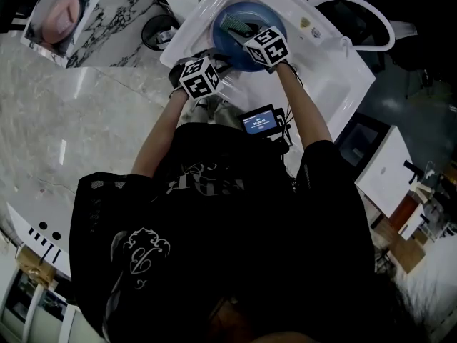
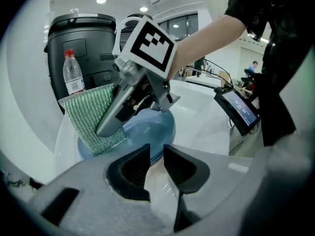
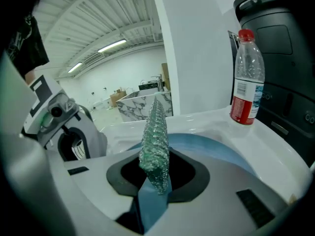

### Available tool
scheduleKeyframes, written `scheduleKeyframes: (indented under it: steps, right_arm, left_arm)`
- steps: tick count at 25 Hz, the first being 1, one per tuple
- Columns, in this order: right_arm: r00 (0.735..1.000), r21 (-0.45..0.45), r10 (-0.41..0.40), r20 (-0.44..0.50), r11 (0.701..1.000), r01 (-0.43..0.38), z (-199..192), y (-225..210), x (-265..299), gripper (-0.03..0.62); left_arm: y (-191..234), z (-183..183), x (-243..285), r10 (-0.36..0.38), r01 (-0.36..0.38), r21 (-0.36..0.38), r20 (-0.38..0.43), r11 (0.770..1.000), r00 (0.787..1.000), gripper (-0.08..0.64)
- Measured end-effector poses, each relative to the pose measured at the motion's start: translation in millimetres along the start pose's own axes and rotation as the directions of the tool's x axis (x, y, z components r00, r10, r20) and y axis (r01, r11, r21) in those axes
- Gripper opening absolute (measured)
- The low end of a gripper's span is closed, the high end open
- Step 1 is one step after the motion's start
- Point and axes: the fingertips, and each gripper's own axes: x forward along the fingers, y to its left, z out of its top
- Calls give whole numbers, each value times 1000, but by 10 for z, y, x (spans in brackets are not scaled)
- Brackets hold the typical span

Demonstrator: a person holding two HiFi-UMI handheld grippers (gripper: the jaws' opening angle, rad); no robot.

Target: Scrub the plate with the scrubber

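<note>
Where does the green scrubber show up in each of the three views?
Head view: scrubber top centre, on the blue plate.
Left gripper view: scrubber left of centre, face-on.
Right gripper view: scrubber at centre, edge-on between the jaws.
Shared landmark: the blue plate under it.

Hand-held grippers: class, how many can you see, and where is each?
2. The left hand-held gripper grips the blue plate by its rim; the right hand-held gripper holds the green scrubber over it. None hidden.
</note>
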Motion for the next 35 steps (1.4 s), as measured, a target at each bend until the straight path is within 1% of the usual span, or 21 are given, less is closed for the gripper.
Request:
scheduleKeyframes:
  steps: [3, 6, 10, 14, 18, 20, 21, 23, 27, 30, 32, 35]
  right_arm:
    - [998, -23, 66, -24, 998, -66, -74, 211, -62, 90]
    - [993, -18, 108, -48, 994, -109, -168, 357, -148, 91]
    - [988, 11, 141, -71, 990, -140, -306, 469, -279, 91]
    - [980, 32, 180, -82, 984, -178, -424, 565, -428, 91]
    - [977, 27, 191, -98, 982, -189, -485, 579, -496, 91]
    - [978, 29, 190, -91, 982, -188, -473, 557, -498, 91]
    - [980, 35, 181, -78, 983, -179, -454, 523, -506, 91]
    - [989, 55, 139, -42, 989, -137, -404, 389, -543, 91]
    - [1000, 95, 17, 21, 995, -19, -286, -40, -663, 91]
    - [997, 75, -72, 36, 995, 69, -199, -386, -754, 91]
    - [990, 53, -134, 38, 990, 131, -139, -620, -782, 91]
    - [980, -5, -198, 18, 980, 198, -79, -909, -752, 91]
  left_arm:
    - [-19, 10, -1, 13, -13, -2, -7, 1000, 1000, 84]
    - [-56, 25, -27, 24, -24, 12, -18, 1000, 1000, 86]
    - [-123, 13, -99, 28, -28, 24, -11, 999, 1000, 86]
    - [-117, -36, -137, 42, -42, 8, -12, 999, 999, 86]
    - [-70, -24, -152, 64, -64, -11, -1, 998, 998, 85]
    - [-46, -10, -154, 72, -72, -18, 4, 997, 997, 86]
    - [-38, 1, -151, 73, -72, -19, 6, 997, 997, 86]
    - [-23, 23, -139, 72, -72, -13, 7, 997, 997, 86]
    - [18, 45, -87, 68, -67, 7, -7, 998, 998, 86]
    - [16, 39, -13, 46, -45, 26, -33, 999, 998, 86]
    - [10, 20, 30, 31, -29, 40, -55, 999, 998, 86]
    - [15, 17, 54, 19, -18, 20, -74, 1000, 997, 86]
